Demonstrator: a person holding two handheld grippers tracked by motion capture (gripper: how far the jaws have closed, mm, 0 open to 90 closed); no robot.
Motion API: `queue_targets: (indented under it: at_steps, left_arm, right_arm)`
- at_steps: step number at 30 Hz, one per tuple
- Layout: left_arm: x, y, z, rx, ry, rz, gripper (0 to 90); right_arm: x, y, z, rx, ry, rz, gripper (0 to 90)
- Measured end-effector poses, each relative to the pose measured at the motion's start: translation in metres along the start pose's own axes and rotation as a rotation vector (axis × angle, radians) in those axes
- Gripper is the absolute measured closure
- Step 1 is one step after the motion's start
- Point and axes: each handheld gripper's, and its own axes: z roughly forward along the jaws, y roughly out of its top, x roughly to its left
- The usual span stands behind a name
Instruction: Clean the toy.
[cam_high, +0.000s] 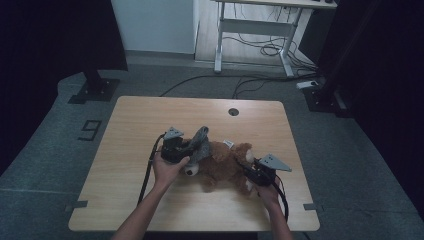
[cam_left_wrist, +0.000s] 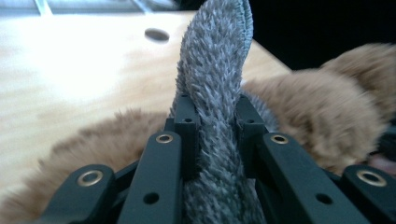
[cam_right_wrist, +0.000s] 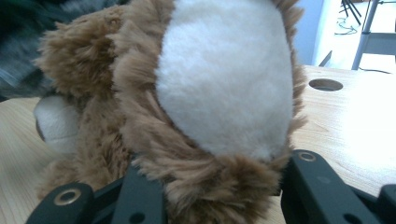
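Observation:
A brown teddy bear (cam_high: 225, 167) lies on the wooden table (cam_high: 145, 125), a little right of centre. My left gripper (cam_high: 192, 150) sits at the bear's left end, shut on a strip of grey fuzzy cloth (cam_high: 201, 141) that stands up from the bear. In the left gripper view the cloth (cam_left_wrist: 212, 84) is pinched between both jaws of the left gripper (cam_left_wrist: 215, 121), with brown fur (cam_left_wrist: 322, 112) behind it. My right gripper (cam_high: 251, 172) is at the bear's right end. Its jaws (cam_right_wrist: 217, 179) squeeze one of the bear's feet, whose white sole (cam_right_wrist: 224, 79) faces the camera.
A round cable hole (cam_high: 233, 111) lies near the table's far edge. Beyond the table, a white desk frame (cam_high: 257, 27) stands on the floor with loose cables (cam_high: 250, 82) around it. Black stand bases (cam_high: 95, 90) sit at the far left and right.

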Motion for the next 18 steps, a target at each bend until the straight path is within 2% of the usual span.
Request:
queue_targets:
  at_steps: [4,6,9,10,11,14,16,17,18]
  left_arm:
    - [0.004,-0.004,-0.006,-0.013,-0.001,-0.003,76.0]
    - [0.009,-0.009,-0.018,-0.030,0.035,0.009,76.0]
    - [0.021,-0.016,-0.030,-0.041,0.062,-0.007,75.8]
    - [0.021,-0.016,-0.030,-0.041,0.062,-0.007,75.9]
    - [0.030,-0.022,-0.036,-0.046,0.077,-0.023,75.9]
    - [0.042,-0.033,-0.044,-0.031,0.114,-0.035,76.1]
    - [0.046,-0.037,-0.046,-0.026,0.121,-0.044,76.2]
    - [0.053,-0.043,-0.047,-0.006,0.148,-0.050,76.3]
    - [0.053,-0.043,-0.047,-0.006,0.148,-0.050,76.4]
  right_arm:
    - [0.000,-0.001,-0.001,0.000,0.004,0.000,63.1]
    - [-0.001,-0.001,-0.001,0.000,0.007,0.001,63.1]
    - [-0.001,-0.001,-0.002,0.000,0.009,-0.006,63.0]
    - [0.000,-0.001,-0.002,0.000,0.009,-0.007,63.1]
    - [0.000,-0.001,-0.002,0.000,0.009,-0.006,63.1]
    - [-0.001,-0.002,-0.001,0.000,0.005,-0.001,63.1]
    - [-0.001,-0.002,-0.001,0.000,0.004,0.003,63.0]
    - [-0.001,-0.002,-0.001,-0.001,0.003,0.008,63.1]
    - [-0.001,-0.002,-0.001,-0.001,0.003,0.008,63.1]
